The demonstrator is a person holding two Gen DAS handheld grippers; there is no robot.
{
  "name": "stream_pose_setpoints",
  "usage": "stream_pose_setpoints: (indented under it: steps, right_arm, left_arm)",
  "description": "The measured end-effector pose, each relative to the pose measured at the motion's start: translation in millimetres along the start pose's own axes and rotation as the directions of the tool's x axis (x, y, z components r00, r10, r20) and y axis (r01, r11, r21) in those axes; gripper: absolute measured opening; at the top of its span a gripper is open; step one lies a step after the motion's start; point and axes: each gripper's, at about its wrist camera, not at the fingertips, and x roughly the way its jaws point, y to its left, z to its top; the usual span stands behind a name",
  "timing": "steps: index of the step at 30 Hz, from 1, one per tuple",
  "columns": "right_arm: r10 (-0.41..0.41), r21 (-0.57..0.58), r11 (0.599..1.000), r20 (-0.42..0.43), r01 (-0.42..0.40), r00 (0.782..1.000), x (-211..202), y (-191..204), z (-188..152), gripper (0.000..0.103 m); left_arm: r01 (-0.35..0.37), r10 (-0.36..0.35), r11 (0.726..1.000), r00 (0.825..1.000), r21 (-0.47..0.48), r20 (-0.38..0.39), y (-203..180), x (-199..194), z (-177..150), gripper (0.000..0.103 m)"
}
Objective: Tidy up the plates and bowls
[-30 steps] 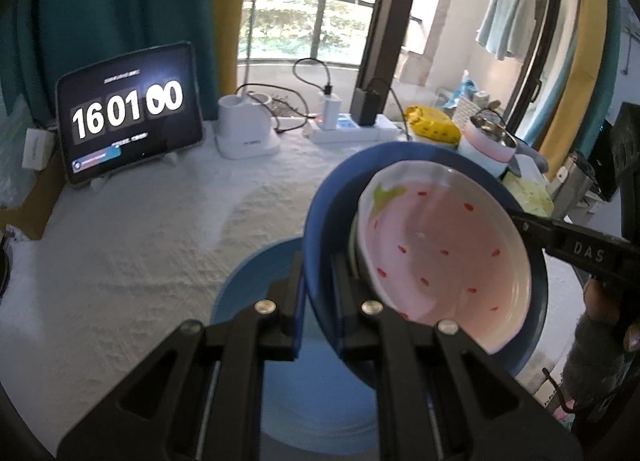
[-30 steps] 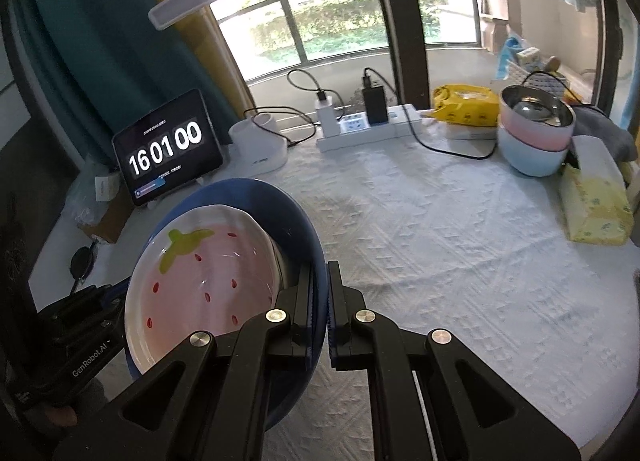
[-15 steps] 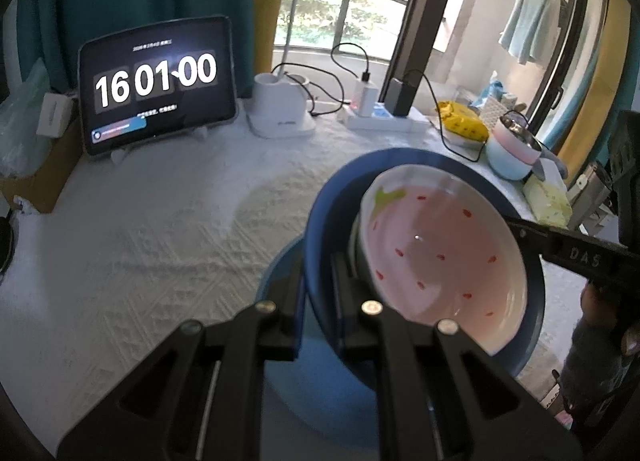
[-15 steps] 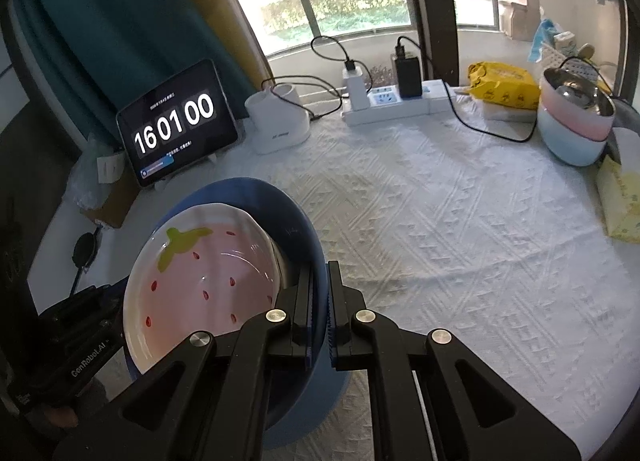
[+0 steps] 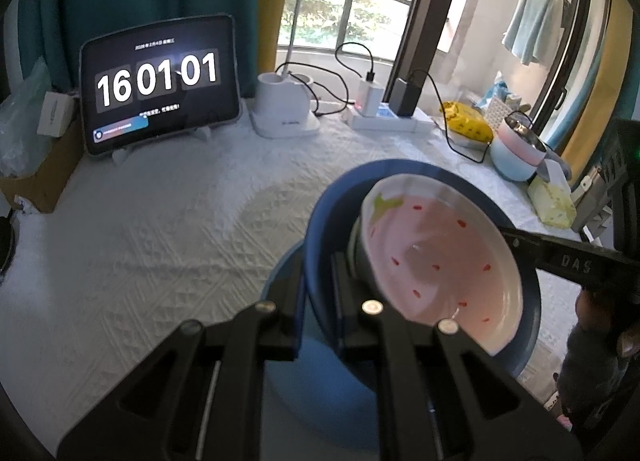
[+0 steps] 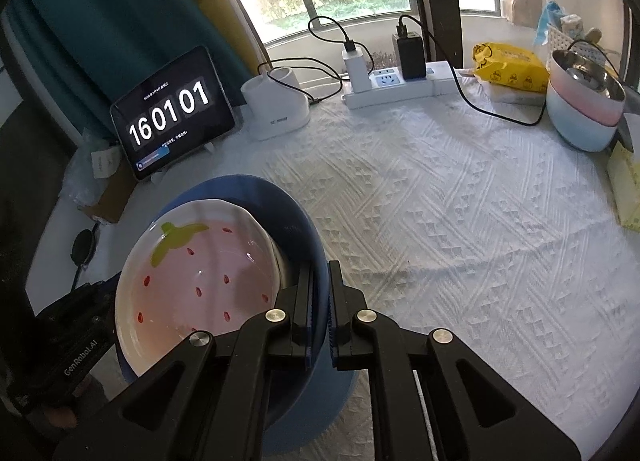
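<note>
Pinching opposite rims, both tongs [image 5: 320,281] [image 6: 319,301] hold the blue bowl [image 6: 296,221].

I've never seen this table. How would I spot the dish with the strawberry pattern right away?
Start at the tablet clock standing at the back of the white tablecloth, then look down in front of it to the dark blue bowl gripped by both tongs. The strawberry dish sits inside it: the only pink one with red seed marks and a green leaf, with plain blue dishes around it.

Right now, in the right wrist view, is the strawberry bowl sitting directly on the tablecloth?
No. The strawberry bowl sits nested inside the dark blue bowl, whose rim the right gripper clamps above a light blue plate.
</note>
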Motion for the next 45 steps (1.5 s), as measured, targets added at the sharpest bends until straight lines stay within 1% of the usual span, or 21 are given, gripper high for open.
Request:
stream_pose_setpoints:
  steps: [5,8,13,17,19,28,30,32,36,39,41,45]
  right_arm:
    - [-0.004,0.011,1.000,-0.016,0.005,1.000,5.0,-4.0,-3.0,0.010]
    - [-0.005,0.011,1.000,-0.013,0.005,1.000,5.2,-4.7,-4.6,0.010]
    - [-0.007,0.007,1.000,-0.012,0.007,1.000,5.4,-4.7,-5.1,0.010]
    - [-0.010,0.008,1.000,-0.012,0.010,1.000,5.4,-4.4,-4.6,0.010]
    - [-0.010,0.002,1.000,-0.012,0.010,1.000,5.6,-4.5,-4.3,0.010]
    - [-0.030,-0.010,1.000,-0.016,0.030,0.999,2.4,-4.4,-5.2,0.011]
    - [-0.043,-0.013,0.999,-0.010,0.043,0.999,0.0,-3.9,-5.7,0.014]
    - [-0.053,-0.009,0.999,-0.005,0.053,0.999,-1.8,-4.0,-6.8,0.020]
    - [-0.060,-0.007,0.998,0.000,0.060,0.998,-6.2,-4.6,-8.9,0.024]
    - [-0.055,-0.015,0.998,0.005,0.055,0.998,-11.4,-2.2,-11.4,0.030]
    - [-0.063,-0.019,0.998,0.011,0.063,0.998,-14.4,-0.9,-12.4,0.033]
    - [-0.068,-0.022,0.997,0.023,0.068,0.997,-22.7,-0.2,-15.0,0.035]
  left_arm:
    - [-0.006,0.006,1.000,1.000,0.003,0.004,-2.3,0.0,1.7,0.011]
    - [-0.019,0.019,1.000,1.000,0.014,0.005,-4.4,0.1,2.2,0.011]
    - [-0.020,0.020,1.000,1.000,0.012,0.003,-3.6,0.7,2.6,0.011]
    - [-0.034,0.034,0.999,0.999,0.015,0.011,-3.8,0.5,2.0,0.013]
    - [-0.043,0.043,0.999,0.999,0.010,0.012,-3.0,0.2,2.0,0.014]
    - [-0.061,0.061,0.998,0.998,-0.014,-0.001,-1.9,-2.5,3.4,0.015]
    - [-0.062,0.062,0.998,0.998,-0.012,0.002,-2.5,-4.8,2.8,0.015]
    - [-0.064,0.064,0.998,0.998,-0.012,0.007,-3.0,-7.6,2.4,0.016]
    - [-0.062,0.062,0.998,0.998,-0.014,0.014,-3.6,-12.0,0.9,0.018]
    - [-0.059,0.059,0.998,0.998,-0.011,0.022,-4.9,-16.8,-0.8,0.021]
    - [-0.056,0.056,0.998,0.998,-0.007,0.030,-6.6,-20.9,-2.2,0.023]
    - [-0.073,0.073,0.997,0.996,0.003,0.049,-9.9,-29.4,-5.4,0.027]
